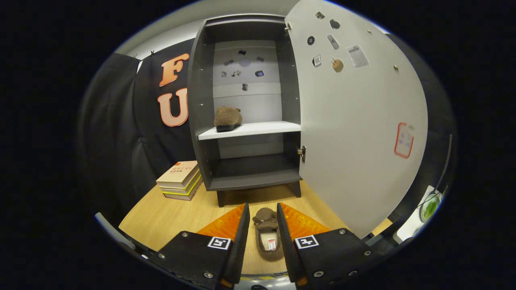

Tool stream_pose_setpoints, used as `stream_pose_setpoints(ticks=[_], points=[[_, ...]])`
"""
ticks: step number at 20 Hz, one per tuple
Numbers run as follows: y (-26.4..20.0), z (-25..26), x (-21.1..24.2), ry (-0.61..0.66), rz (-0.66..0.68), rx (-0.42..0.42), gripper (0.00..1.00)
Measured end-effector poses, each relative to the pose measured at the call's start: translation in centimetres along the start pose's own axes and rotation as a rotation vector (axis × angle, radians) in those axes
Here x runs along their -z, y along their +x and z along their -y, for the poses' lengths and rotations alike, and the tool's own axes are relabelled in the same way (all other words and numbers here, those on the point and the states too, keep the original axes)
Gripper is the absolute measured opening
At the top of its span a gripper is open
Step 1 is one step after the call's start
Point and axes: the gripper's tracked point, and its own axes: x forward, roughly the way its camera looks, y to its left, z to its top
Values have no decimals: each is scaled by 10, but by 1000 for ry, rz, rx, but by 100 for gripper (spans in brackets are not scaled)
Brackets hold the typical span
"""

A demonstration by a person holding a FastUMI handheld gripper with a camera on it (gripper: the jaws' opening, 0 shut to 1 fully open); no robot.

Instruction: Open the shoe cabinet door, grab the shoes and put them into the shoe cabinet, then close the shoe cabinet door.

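A brown fuzzy slipper [268,237] lies lengthwise between my fingers, toe pointing away, and both fingers press on its sides just above the wooden table [161,217]. My gripper [262,206] is shut on it. Straight ahead stands the dark grey shoe cabinet [201,100], its pale door [354,141] swung wide open to the right. A second brown slipper [227,119] sits on the left part of the white middle shelf [258,129]. The bottom compartment below that shelf holds nothing I can see.
A stack of books [179,179] lies on the table just left of the cabinet's foot. The open door reaches forward over the table's right side, close to my right finger. Black cloth hangs behind and to the left.
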Motion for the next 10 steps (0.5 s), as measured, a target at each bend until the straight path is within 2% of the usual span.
stream_pose_setpoints(ticks=[10], points=[[85,-15,118,40,-124,-35,44]])
